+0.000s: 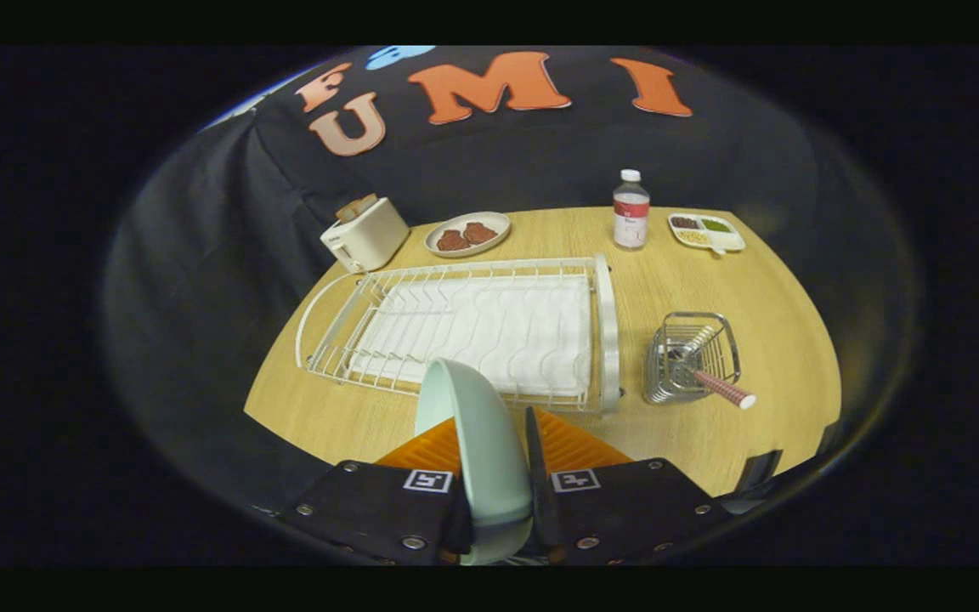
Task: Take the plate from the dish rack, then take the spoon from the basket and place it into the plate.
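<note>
A pale green plate (477, 442) stands on edge between my fingers, and my gripper (494, 442) is shut on its rim, holding it above the table's near edge. Beyond the fingers lies the white wire dish rack (464, 327) with nothing in its slots. To the right of the rack stands a small wire basket (692, 357). A spoon (715, 384) with a pink patterned handle leans out of the basket toward me.
On the wooden table (659, 289) beyond the rack stand a cream toaster (365, 234), an oval plate with brown food (467, 234), a white bottle (630, 209) and a small divided tray (706, 232).
</note>
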Motion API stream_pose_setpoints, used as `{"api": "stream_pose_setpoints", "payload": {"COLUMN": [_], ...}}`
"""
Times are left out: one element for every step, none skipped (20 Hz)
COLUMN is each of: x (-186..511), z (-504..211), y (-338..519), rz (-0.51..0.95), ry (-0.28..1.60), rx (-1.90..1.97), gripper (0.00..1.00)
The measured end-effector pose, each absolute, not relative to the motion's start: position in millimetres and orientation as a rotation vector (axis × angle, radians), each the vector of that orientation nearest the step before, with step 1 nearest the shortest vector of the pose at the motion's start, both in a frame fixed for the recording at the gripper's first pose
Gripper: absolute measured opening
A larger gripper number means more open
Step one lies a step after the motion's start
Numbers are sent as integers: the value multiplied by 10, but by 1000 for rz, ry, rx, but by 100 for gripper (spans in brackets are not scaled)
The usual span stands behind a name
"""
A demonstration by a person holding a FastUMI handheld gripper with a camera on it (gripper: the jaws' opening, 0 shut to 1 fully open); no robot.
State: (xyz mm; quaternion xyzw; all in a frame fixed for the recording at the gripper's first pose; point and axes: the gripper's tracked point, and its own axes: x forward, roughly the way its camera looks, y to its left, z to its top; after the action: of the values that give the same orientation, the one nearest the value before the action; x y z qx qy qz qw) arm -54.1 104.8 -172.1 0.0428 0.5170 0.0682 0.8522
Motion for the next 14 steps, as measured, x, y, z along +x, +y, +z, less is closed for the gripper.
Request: {"api": "stream_pose_setpoints", "payload": {"x": [-577, -588, -599, -614, -638, -651, -703, -716, -771, -803, -835, -832, -850, -854], "z": [-1800, -1847, -1890, -1922, -1949, -1989, -2023, -2071, -2129, -2195, -2268, -2335, -2392, -2462], "y": [987, 959, 939, 935, 952, 973, 981, 1001, 1010, 1025, 1048, 1038, 998, 968], "rz": [129, 127, 122, 124, 129, 135, 143, 147, 153, 151, 153, 143, 132, 118], "ry": [1092, 1093, 1092, 1089, 1088, 1086, 1088, 1085, 1094, 1096, 1105, 1105, 1108, 1109], "rx": [120, 136, 159, 188, 217, 244, 265, 285, 302, 329, 357, 384, 399, 412], "gripper": [28, 27, 27, 27, 27, 27, 27, 27, 27, 27, 27, 27, 27, 27]}}
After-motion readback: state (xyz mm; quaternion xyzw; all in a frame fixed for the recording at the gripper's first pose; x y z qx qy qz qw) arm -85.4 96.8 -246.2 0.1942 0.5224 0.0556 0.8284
